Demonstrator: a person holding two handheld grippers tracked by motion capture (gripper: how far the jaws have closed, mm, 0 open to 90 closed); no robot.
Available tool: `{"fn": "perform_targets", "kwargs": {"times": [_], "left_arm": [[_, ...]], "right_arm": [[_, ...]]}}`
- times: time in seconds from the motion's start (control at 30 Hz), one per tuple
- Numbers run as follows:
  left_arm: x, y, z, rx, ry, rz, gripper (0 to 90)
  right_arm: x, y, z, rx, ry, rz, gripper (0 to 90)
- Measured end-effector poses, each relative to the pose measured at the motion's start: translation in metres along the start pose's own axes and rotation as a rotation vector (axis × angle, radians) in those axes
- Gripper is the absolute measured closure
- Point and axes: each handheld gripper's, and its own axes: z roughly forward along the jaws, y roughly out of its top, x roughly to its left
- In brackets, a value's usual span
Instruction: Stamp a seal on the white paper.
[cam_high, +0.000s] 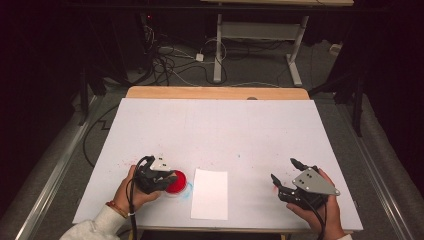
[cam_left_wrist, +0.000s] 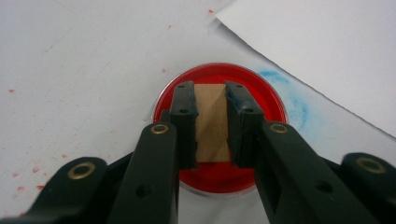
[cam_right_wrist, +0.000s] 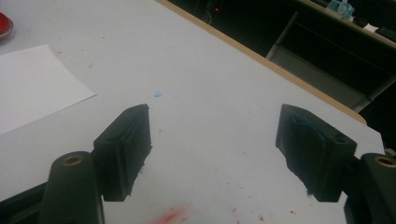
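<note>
A small wooden block (cam_left_wrist: 211, 122) is clamped between the jaws of my left gripper (cam_left_wrist: 210, 100), directly over a round dish of red ink (cam_left_wrist: 254, 91). In the high view the left gripper (cam_high: 167, 181) sits at the front left of the table, over the red dish (cam_high: 178, 182). A white sheet of paper (cam_high: 209, 193) lies just right of the dish. My right gripper (cam_high: 285, 171) rests at the front right, jaws wide apart with nothing between them; in the right gripper view the right gripper (cam_right_wrist: 212, 149) stands over bare table.
The table is covered by a large white sheet (cam_high: 220, 135) flecked with red and blue stains; a blue smear (cam_left_wrist: 292, 95) lies beside the dish. A wooden edge (cam_high: 215, 92) runs along the far side. Cables and desk legs are on the floor beyond.
</note>
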Motion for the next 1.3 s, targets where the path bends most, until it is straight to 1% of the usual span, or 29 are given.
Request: {"fn": "perform_targets", "kwargs": {"times": [0.1,0.2,0.27,0.37,0.43,0.53,0.7,0.9,1.03,1.17,1.3], "left_arm": [[0.000,0.002,-0.007,-0.021,0.004,-0.001,73.5],[0.001,0.002,-0.014,-0.039,0.009,-0.006,73.5],[0.002,0.003,-0.019,-0.050,0.017,-0.007,73.5],[0.003,0.005,-0.026,-0.080,0.018,-0.008,73.5],[0.002,0.007,-0.031,-0.090,0.023,0.002,73.5],[0.000,0.010,-0.038,-0.106,0.029,0.016,73.5],[-0.003,0.014,-0.047,-0.127,0.036,0.039,73.5],[-0.005,0.018,-0.058,-0.151,0.044,0.055,73.5],[-0.006,0.024,-0.061,-0.160,0.036,0.069,73.5],[-0.011,0.033,-0.059,-0.146,0.017,0.097,73.5],[-0.019,0.043,-0.055,-0.138,-0.005,0.131,73.5]], "right_arm": [[-0.001,-0.001,0.001,0.002,0.002,0.002,26.7],[-0.001,0.000,0.000,-0.006,-0.009,0.006,26.7],[-0.001,-0.002,0.000,-0.007,-0.007,0.010,26.7],[-0.001,-0.003,-0.002,-0.004,-0.004,0.012,26.7],[0.000,-0.003,-0.003,-0.008,0.001,0.013,26.7],[0.002,-0.005,-0.004,0.000,0.004,0.002,26.6],[0.003,-0.005,-0.007,-0.003,0.003,0.005,26.5],[0.004,-0.005,-0.006,0.000,-0.004,0.000,26.4],[0.003,-0.006,-0.006,0.001,-0.011,0.009,26.4],[0.003,-0.006,-0.006,0.003,-0.015,0.007,26.4],[0.004,-0.005,-0.006,0.004,-0.009,-0.002,26.4]]}}
